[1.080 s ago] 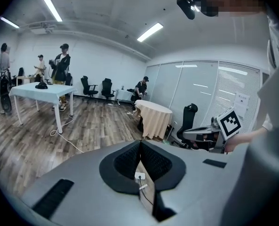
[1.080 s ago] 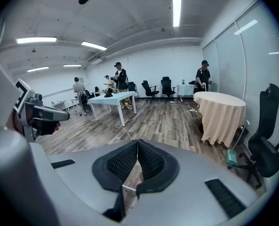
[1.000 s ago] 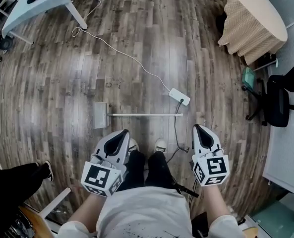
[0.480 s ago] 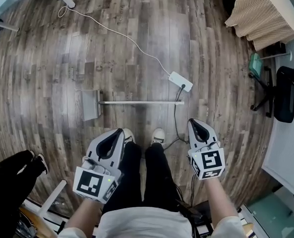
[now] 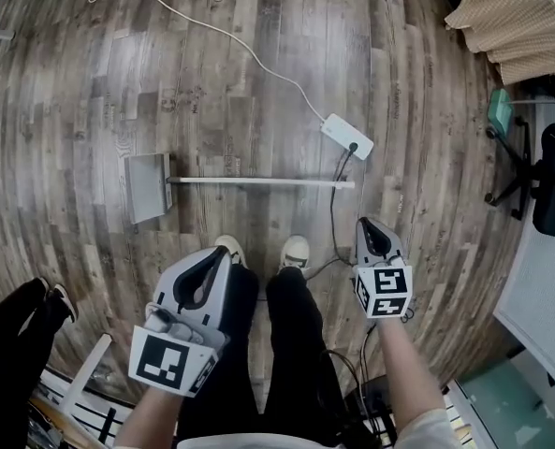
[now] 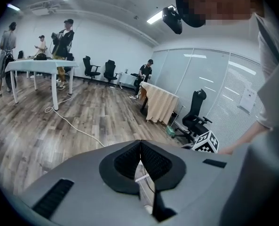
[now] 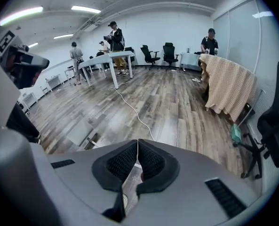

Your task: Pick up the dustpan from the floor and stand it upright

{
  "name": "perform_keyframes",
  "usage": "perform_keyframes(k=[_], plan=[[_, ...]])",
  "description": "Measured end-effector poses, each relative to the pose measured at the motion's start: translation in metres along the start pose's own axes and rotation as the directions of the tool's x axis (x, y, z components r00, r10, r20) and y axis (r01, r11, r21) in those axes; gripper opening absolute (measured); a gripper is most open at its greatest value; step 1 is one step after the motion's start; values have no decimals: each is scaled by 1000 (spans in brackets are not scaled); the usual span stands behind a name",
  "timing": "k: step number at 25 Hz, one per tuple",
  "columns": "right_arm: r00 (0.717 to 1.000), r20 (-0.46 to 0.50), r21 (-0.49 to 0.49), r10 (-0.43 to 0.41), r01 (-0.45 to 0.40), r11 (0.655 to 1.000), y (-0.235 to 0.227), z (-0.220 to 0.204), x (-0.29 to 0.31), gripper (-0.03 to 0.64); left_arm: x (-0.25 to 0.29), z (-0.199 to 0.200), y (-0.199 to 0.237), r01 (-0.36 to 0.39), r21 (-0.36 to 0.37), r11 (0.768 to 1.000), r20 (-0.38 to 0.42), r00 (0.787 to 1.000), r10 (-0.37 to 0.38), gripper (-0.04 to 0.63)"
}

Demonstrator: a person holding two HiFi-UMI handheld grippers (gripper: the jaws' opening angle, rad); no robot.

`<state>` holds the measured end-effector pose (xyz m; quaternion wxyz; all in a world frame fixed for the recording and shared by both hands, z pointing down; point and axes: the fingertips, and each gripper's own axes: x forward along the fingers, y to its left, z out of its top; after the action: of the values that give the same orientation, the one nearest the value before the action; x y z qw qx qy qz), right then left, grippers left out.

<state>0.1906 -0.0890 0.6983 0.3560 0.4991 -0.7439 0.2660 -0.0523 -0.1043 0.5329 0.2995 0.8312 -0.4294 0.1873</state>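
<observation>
The left tongs [image 5: 219,255], a grey plastic shell with black ribbed pads, are pressed together at the tips with nothing between them. The right tongs [image 5: 371,224], of the same build, are likewise pressed together and empty. Each is held out to one side of the person's dark-trousered legs [image 5: 286,316] and angled forward and down at the floor. That looks like a reach toward the thing lying just ahead of the pale shoes [image 5: 296,251], with no grasp begun.

The grey dustpan [image 5: 147,187] with its long thin white handle [image 5: 258,182] lies flat on the wood-plank floor [image 5: 258,54], just in front of the shoes and apart from both tongs. Its long axis runs straight across the head view. The pan sits at the left end, beyond the left tongs. The handle's free end is at the right, ahead of the right tongs and near them.

The right tongs seem best placed to take that end and swing it up, pivoting on the pan, but they would have to spread first.

A white rectangular power strip [image 5: 346,137] lies just beyond the handle's tip. Its white cable [image 5: 211,28] trails away up the floor, and a dark lead [image 5: 333,218] crosses near the tip, which could snag.
</observation>
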Motion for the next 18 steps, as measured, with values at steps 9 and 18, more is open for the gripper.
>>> perform_keyframes(k=[9, 18], plan=[[993, -120, -47, -10, 4, 999, -21, -92, 104, 48, 65, -66, 12, 7, -37, 999, -23, 1000, -8, 25], [970, -242, -121, -12, -18, 992, -42, -169, 185, 97, 129, -134, 34, 20, 1, 1000, -82, 996, -20, 25]])
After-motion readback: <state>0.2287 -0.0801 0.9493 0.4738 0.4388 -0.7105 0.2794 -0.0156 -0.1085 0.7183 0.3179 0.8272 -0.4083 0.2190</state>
